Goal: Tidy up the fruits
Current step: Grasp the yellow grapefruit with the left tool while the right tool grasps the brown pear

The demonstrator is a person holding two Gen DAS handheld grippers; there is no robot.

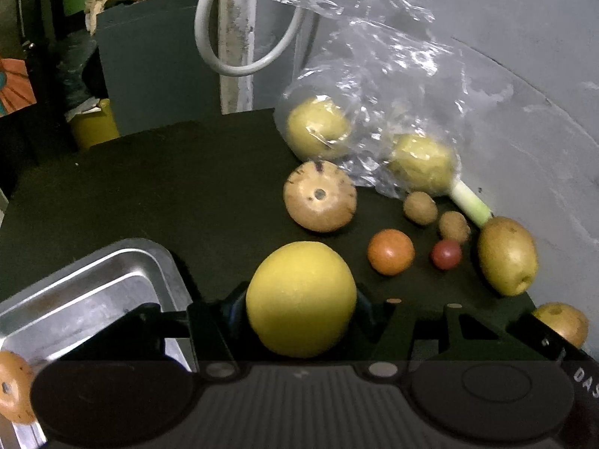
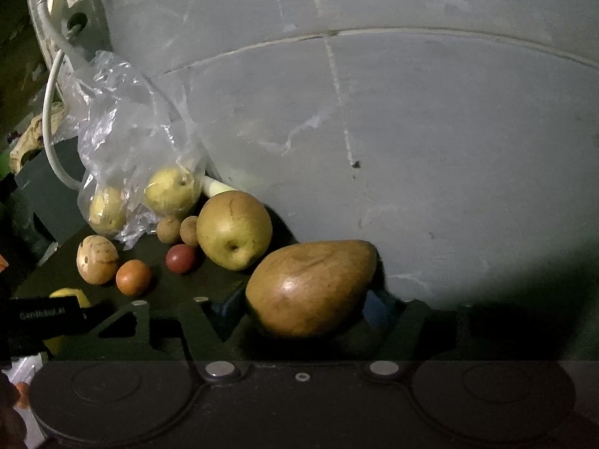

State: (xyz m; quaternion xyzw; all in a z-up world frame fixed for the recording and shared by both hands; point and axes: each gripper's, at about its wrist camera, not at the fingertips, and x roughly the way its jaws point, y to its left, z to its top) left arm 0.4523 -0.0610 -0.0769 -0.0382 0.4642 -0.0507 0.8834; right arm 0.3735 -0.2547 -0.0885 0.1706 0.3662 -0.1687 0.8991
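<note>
My left gripper is shut on a large yellow citrus fruit, held just right of a metal tray. A speckled tan fruit lies in the tray's near corner. My right gripper is shut on a brown pear close to the grey wall. Loose on the dark table lie a speckled tan fruit, an orange, a small red fruit, two small brown fruits and a green-brown pear.
A clear plastic bag with two yellow-green fruits leans on the grey wall at the table's back. A green stalk pokes out beside it. A white cable loop hangs behind. A yellow container stands left, off the table.
</note>
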